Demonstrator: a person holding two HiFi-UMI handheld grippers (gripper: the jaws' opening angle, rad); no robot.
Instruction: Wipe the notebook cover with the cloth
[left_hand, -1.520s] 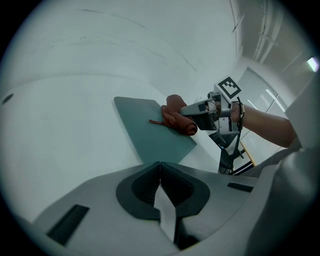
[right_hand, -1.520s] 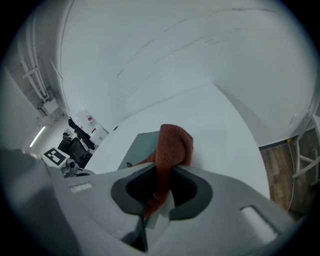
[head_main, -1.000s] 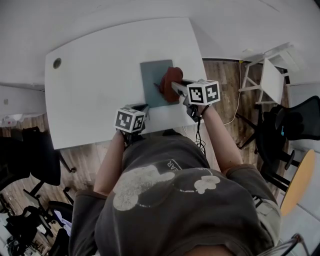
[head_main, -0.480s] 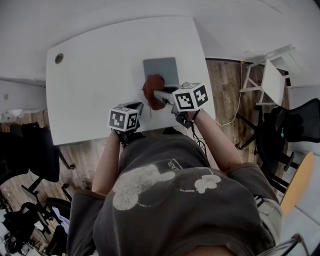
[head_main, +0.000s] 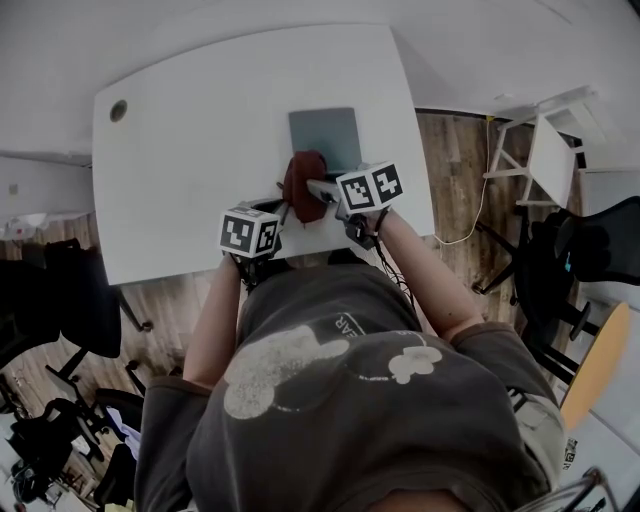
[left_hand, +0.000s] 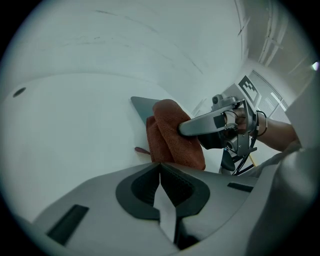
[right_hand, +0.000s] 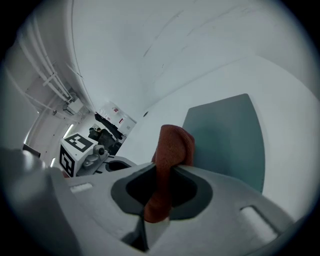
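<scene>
A grey-green notebook (head_main: 325, 133) lies flat on the white table (head_main: 200, 150), also visible in the right gripper view as the notebook (right_hand: 230, 140). My right gripper (head_main: 308, 190) is shut on a rust-red cloth (head_main: 302, 184), held at the notebook's near edge, over the table's front part. The cloth (right_hand: 170, 150) sticks up from between the jaws. My left gripper (head_main: 278, 214) sits just left of the cloth, jaws together with nothing between them. From the left gripper view the cloth (left_hand: 172, 135) hangs under the right gripper (left_hand: 202, 125).
A round cable hole (head_main: 118, 110) marks the table's far left corner. White stools (head_main: 545, 145) and a dark office chair (head_main: 590, 245) stand on the wooden floor to the right. More dark chairs (head_main: 60, 310) are at the left.
My right gripper has drawn the cloth back across the notebook cover, from its right side toward the near edge and leftward. The left gripper has stayed near the table's front.
</scene>
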